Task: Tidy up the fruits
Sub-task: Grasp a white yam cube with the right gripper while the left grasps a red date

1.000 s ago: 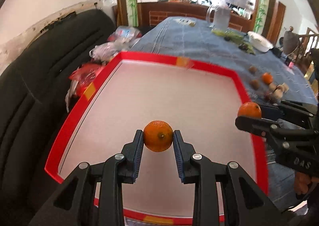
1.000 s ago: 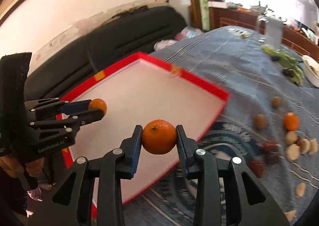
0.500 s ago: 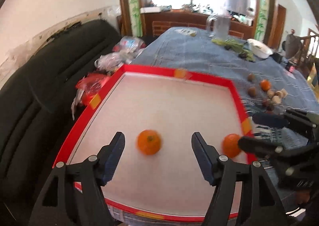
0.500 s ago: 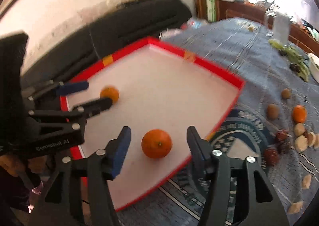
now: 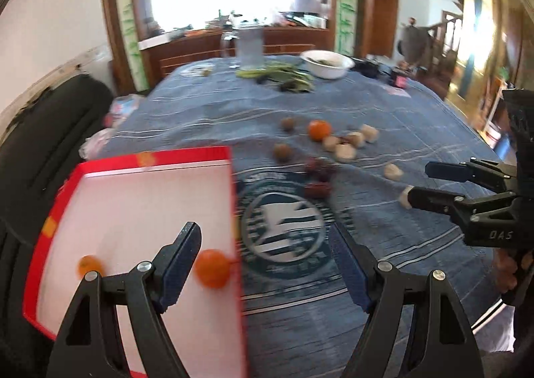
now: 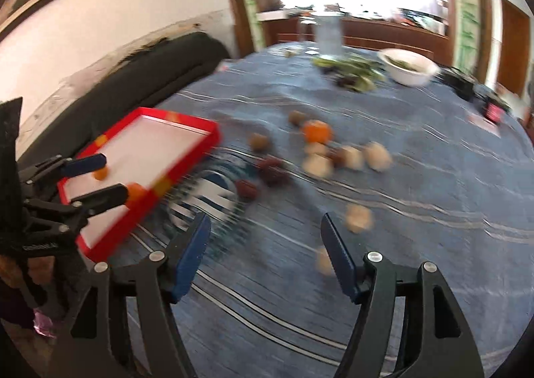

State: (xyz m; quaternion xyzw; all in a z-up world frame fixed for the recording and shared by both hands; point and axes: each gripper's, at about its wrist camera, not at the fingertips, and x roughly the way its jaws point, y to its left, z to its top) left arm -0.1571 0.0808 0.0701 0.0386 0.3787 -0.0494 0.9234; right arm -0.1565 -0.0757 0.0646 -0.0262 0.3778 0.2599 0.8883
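Observation:
A red tray (image 5: 187, 155) with a white floor lies at the table's left edge. Two oranges (image 5: 212, 268) (image 5: 89, 265) rest in it, free of any grip. My left gripper (image 5: 263, 237) is over the tray's right rim and the blue cloth, its jaws opening with nothing between them. My right gripper (image 6: 264, 227) is over the cloth, its jaws also opening and empty. Ahead lie a third orange (image 6: 316, 131), brown round fruits (image 6: 259, 141), dark red fruits (image 6: 272, 167) and pale pieces (image 6: 357, 217). Each gripper shows in the other's view: right gripper (image 5: 421, 185), left gripper (image 6: 111, 177).
Farther back on the blue tablecloth are a white bowl (image 5: 327, 63), a clear jug (image 5: 250, 47) and green leaves (image 5: 283, 75). A black sofa (image 5: 40, 144) runs along the table's left side. A person's hand (image 5: 514, 274) holds the right gripper.
Both grippers let go of their oranges, which now lie in the tray. Both have opened wide and swung right, away from the tray and toward the loose fruit on the cloth.

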